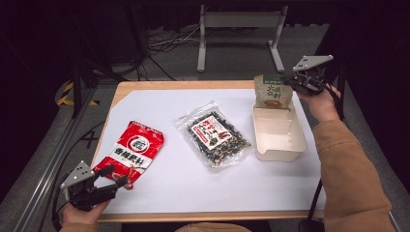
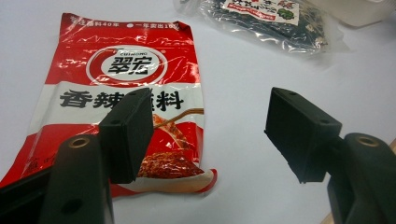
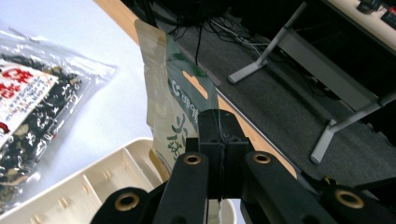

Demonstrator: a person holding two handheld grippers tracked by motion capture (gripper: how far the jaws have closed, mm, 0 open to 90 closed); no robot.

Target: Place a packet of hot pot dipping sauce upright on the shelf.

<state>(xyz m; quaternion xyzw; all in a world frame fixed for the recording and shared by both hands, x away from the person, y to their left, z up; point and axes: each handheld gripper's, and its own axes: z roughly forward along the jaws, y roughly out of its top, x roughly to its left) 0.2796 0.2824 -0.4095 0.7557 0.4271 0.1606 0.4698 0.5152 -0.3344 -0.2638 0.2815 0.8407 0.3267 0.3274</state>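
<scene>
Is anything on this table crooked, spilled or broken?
Nothing is spilled or torn. The red packet and clear packet lie slanted on the white sheet. The green pouch, pinched by the right gripper, stands in the far end of the tray.

Black tongs [image 1: 115, 177] with brass screws; tan sleeve [image 1: 353, 179].

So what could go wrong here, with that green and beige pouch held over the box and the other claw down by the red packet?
The right gripper pinches the green pouch only at one edge, so it could slip or swing and miss the beige tray. The tray has dividers inside, and the pouch may catch on them or sit crooked. The left gripper is open with one jaw over the flat red packet; a packet lying that flat may be hard to pinch.
</scene>
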